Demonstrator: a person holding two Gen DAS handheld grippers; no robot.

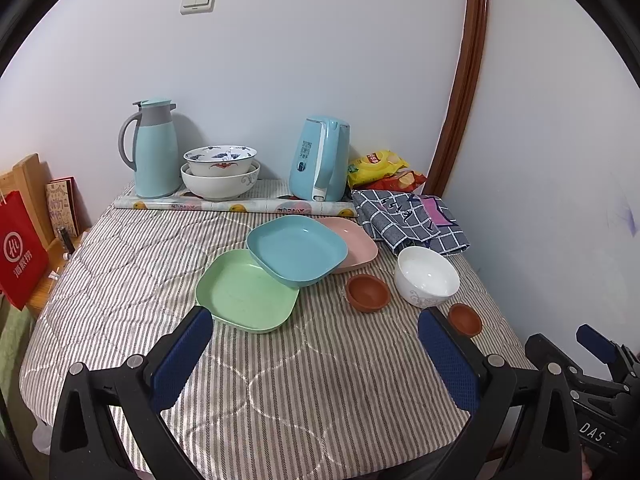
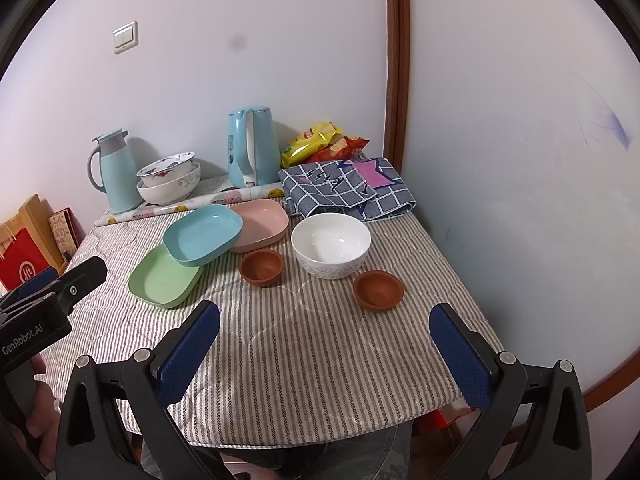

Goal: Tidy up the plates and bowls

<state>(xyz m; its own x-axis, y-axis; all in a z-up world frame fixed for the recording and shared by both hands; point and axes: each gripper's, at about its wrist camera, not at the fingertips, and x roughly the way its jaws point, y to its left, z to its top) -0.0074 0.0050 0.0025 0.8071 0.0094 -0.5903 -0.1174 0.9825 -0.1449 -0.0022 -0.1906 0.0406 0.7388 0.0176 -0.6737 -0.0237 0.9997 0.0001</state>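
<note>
Three square plates overlap mid-table: a blue plate (image 1: 297, 249) (image 2: 203, 235) rests on a green plate (image 1: 245, 291) (image 2: 165, 278) and a pink plate (image 1: 354, 244) (image 2: 262, 222). A white bowl (image 1: 426, 275) (image 2: 330, 244) stands to their right, with two small brown bowls, one (image 1: 367, 292) (image 2: 261, 267) near the plates and one (image 1: 465, 319) (image 2: 378, 290) nearer the front. My left gripper (image 1: 316, 336) is open and empty, just short of the green plate. My right gripper (image 2: 325, 330) is open and empty, short of the brown bowls.
At the back stand a blue thermos (image 1: 154, 150), two stacked patterned bowls (image 1: 220, 172), a blue kettle (image 1: 320, 160), snack bags (image 1: 378, 168), a paper roll (image 1: 236, 205) and a folded checked cloth (image 1: 408, 220). The wall is close on the right. A red bag (image 1: 20, 248) stands left of the table.
</note>
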